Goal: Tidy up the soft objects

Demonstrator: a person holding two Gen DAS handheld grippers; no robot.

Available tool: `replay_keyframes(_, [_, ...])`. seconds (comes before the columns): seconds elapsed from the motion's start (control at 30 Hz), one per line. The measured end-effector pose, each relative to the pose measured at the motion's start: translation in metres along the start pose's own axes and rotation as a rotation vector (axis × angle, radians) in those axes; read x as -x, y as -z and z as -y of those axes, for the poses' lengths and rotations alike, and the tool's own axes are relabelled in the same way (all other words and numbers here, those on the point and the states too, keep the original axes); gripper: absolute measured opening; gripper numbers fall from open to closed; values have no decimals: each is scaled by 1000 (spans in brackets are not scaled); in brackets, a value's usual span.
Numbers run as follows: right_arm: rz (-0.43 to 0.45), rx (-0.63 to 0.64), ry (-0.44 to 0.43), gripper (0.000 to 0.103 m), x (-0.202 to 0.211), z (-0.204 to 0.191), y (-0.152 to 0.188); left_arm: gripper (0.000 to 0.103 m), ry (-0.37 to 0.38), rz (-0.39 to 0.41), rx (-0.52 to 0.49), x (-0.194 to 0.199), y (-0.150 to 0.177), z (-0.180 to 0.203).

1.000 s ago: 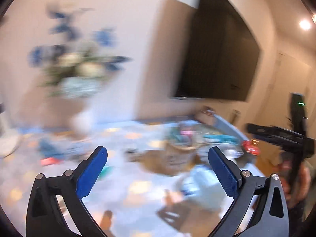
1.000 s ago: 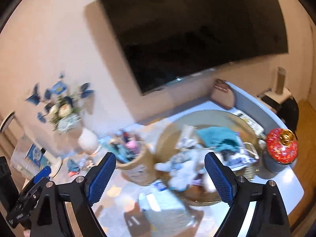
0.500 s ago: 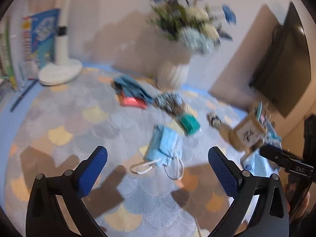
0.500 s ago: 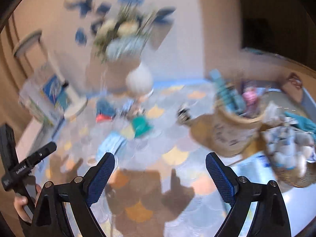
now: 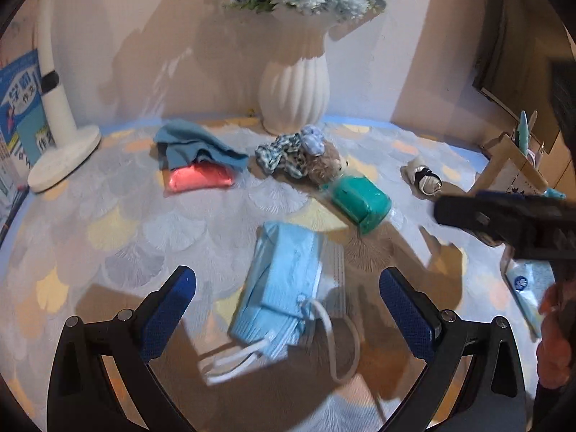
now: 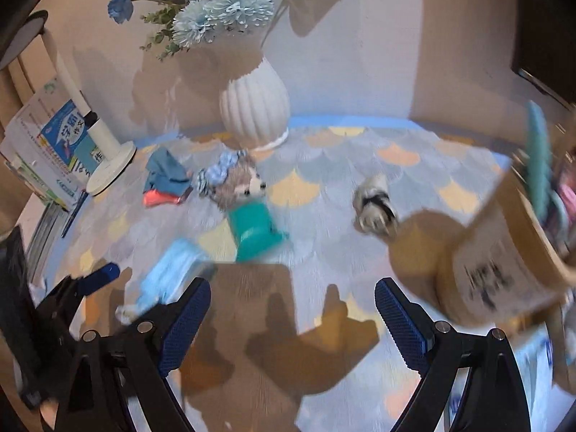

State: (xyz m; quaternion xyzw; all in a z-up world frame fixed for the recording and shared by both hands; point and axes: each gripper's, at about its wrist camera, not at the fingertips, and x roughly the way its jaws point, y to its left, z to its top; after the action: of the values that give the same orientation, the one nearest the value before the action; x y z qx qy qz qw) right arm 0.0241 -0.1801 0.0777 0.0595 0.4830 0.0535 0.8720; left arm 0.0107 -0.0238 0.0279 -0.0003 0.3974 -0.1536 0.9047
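A stack of light blue face masks (image 5: pixel 284 284) lies on the patterned tablecloth, straight ahead of my open left gripper (image 5: pixel 288 298) and between its spread fingers without touching them. Behind it sit a teal pouch (image 5: pixel 360 201), a small plush bear (image 5: pixel 324 165) with a patterned scrunchie (image 5: pixel 277 151), and a blue cloth over a pink item (image 5: pixel 196 176). A small black-and-white plush (image 6: pixel 374 208) lies further right. My right gripper (image 6: pixel 289 309) hangs open above bare cloth, nothing between its fingers. The masks (image 6: pixel 169 273) show at its left.
A white ribbed vase (image 5: pixel 293 90) with blue flowers stands at the back by the wall. A white lamp base (image 5: pixel 61 158) and books stand at the left. A cardboard box (image 6: pixel 504 259) of items is at the right. The right gripper's body (image 5: pixel 504 216) crosses the left wrist view.
Both grippers have swung down from the wall and screen toward the tabletop. The left one has closed in on the face masks; the right one has shifted left, away from the wicker tray.
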Motion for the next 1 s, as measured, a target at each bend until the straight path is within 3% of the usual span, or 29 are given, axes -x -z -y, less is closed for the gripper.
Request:
replay_keyframes(0.13, [8,27,-9,92,-26,-6,-14,101,-26,-30,-41,-13,4,7])
replay_keyframes(0.33, [8,73,-20,90,-62,-18,-23,98,2,-59,-68,-18,3,9])
replay_keyframes(0.4, [-7,85,-27,82,-71,-23,-24,76,11,-75,-62,-20,3,8])
replay_keyframes(0.47, [-31,102,-22,59,-81,-28,-24,67,-5,-86,-62,-23,3,8])
replay_keyframes(0.53, [-37,116,-1,52,-85,-31,-22,51,-1,-76,-66,-20,4,9])
replay_keyframes(0.57, [-29,122,3,48,-85,-32,-21,38,4,-71,-68,-19,5,10])
replay_keyframes(0.6, [-21,124,-3,45,-83,-32,-20,34,-4,-68,-66,-19,5,10])
replay_keyframes(1.0, [11,21,-55,43,-30,-7,17,23,35,-17,-71,-8,6,12])
